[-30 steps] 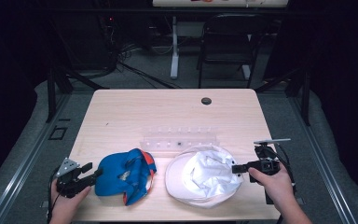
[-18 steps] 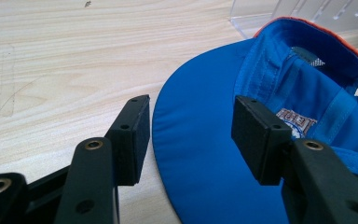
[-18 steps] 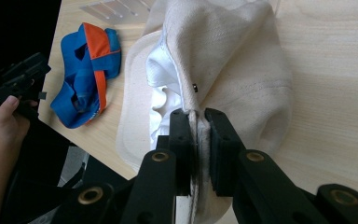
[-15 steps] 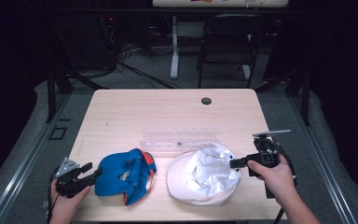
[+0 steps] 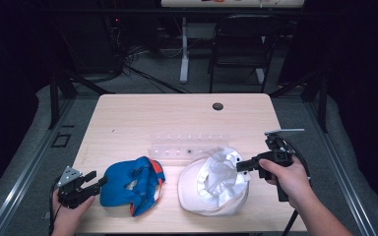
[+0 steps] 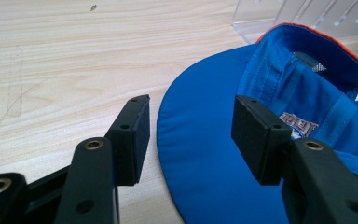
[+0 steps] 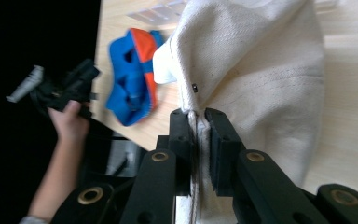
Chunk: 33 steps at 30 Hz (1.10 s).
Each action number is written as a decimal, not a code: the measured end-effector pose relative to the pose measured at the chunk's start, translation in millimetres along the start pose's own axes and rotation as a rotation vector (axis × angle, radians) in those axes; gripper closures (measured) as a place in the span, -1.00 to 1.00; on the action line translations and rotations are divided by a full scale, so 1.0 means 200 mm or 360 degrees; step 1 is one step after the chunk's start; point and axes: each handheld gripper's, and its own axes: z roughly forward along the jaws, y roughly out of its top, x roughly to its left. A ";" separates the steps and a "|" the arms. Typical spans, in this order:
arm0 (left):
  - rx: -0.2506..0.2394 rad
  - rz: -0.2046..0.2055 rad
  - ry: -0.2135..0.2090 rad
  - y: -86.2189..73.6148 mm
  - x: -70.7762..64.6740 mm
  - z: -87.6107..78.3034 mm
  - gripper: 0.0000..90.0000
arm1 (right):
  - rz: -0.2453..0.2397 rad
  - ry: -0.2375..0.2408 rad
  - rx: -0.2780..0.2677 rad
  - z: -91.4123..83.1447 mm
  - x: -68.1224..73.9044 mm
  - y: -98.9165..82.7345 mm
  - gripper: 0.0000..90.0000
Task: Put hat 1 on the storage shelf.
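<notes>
A blue cap with orange trim (image 5: 130, 184) lies upside down near the table's front left; its brim (image 6: 200, 154) reaches between my left gripper's jaws. My left gripper (image 5: 94, 182) is open, its pads (image 6: 135, 135) standing apart from the brim. A white cap (image 5: 216, 184) rests at the front centre. My right gripper (image 5: 242, 166) is shut on the white cap's edge (image 7: 198, 121) and lifts that side off the table. The cloth hangs pinched between its black jaws.
A clear acrylic rack (image 5: 189, 145) lies on the light wooden table (image 5: 177, 115) just behind both caps. A round dark grommet (image 5: 218, 106) sits near the far edge. A chair (image 5: 238, 44) and cables stand on the floor beyond the table.
My right gripper has risen and drawn the white cap's edge up, so the cap has tipped and bunched. The left gripper and the blue cap have stayed where they were.
</notes>
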 end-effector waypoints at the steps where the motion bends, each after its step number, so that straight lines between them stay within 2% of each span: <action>1: 0.0000 0.0000 0.0000 0.00 0.00 0.00 0.05 | 0.0017 0.0025 -0.0001 0.00 0.00 0.00 0.82; 4: -0.0003 -0.0012 0.0002 0.00 0.00 0.00 0.05 | 0.0050 0.0091 -0.0009 0.00 0.01 0.01 0.82; 7: -0.0007 -0.0017 0.0005 0.00 0.01 0.00 0.05 | 0.0086 0.0188 -0.0035 -0.01 0.02 0.02 0.82; 14: -0.0015 -0.0019 0.0003 0.00 0.00 -0.01 0.05 | 0.0084 0.0339 -0.0070 -0.03 0.08 0.04 0.82; 18: -0.0024 -0.0020 0.0002 0.00 0.00 -0.02 0.05 | 0.0086 0.0376 -0.0089 -0.05 0.11 0.06 0.82; 19: -0.0034 -0.0024 0.0007 0.00 0.00 -0.02 0.05 | 0.0074 0.0397 -0.0107 -0.07 0.14 0.07 0.82; 24: -0.0040 -0.0038 0.0010 0.00 0.01 -0.03 0.05 | 0.0055 0.0418 -0.0146 -0.11 0.19 0.09 0.81; 28: -0.0057 -0.0064 0.0025 0.00 0.02 -0.04 0.05 | 0.0089 0.0429 -0.0204 -0.11 0.21 0.11 0.81; 31: -0.0060 -0.0068 0.0025 0.00 0.02 -0.04 0.05 | 0.0087 0.0451 -0.0213 -0.11 0.21 0.12 0.81; 33: -0.0062 -0.0067 0.0029 0.00 0.03 -0.04 0.05 | 0.0135 0.0512 -0.0237 -0.12 0.20 0.14 0.81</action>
